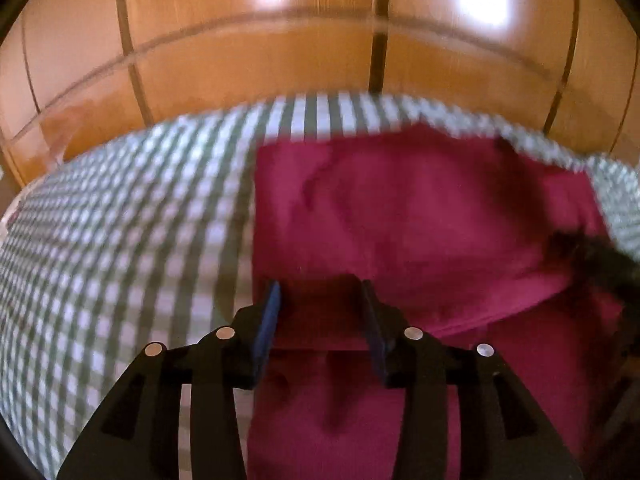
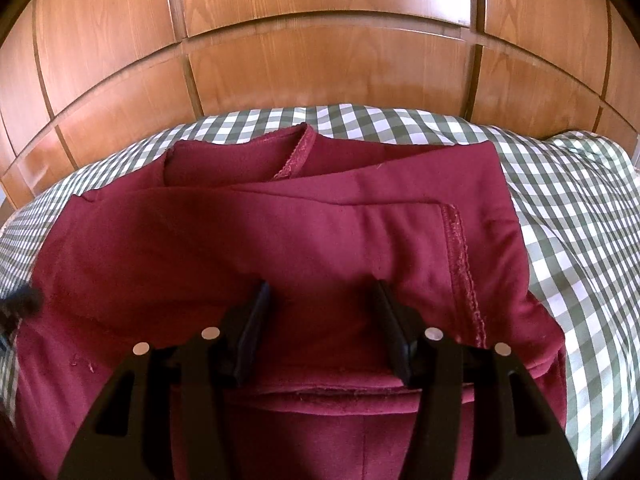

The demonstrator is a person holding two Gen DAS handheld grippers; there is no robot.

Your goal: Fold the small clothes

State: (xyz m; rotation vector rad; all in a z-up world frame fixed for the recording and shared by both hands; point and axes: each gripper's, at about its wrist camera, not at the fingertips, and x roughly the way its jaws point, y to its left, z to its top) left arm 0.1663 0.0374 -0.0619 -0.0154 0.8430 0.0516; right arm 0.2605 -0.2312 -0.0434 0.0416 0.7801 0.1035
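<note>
So we've got the maroon garment (image 2: 304,232) lying on the checked bedspread (image 2: 568,208), already doubled over a couple of times by the look of it, its far edge close to the bedspread's far edge under the wooden panelling (image 2: 320,60) and a bare strip of check down its right side. In the right wrist view you can see stacked layers with an overlocked seam (image 2: 460,256) running down the top one, and another folded edge near us.

Our right gripper (image 2: 322,286) hangs low over the top layer, jaws apart, nothing pinched as far as we can tell. Our left gripper (image 1: 320,284) sits near the garment's left edge, also parted with no cloth between the pads, though that view is blurry so take it with a pinch of salt.

Our guess: we're between folds, squaring up the bundle. Next move probably needs both grippers to pinch the near edge, layers together, and carry it toward the far edge without dragging the lower layers askew
</note>
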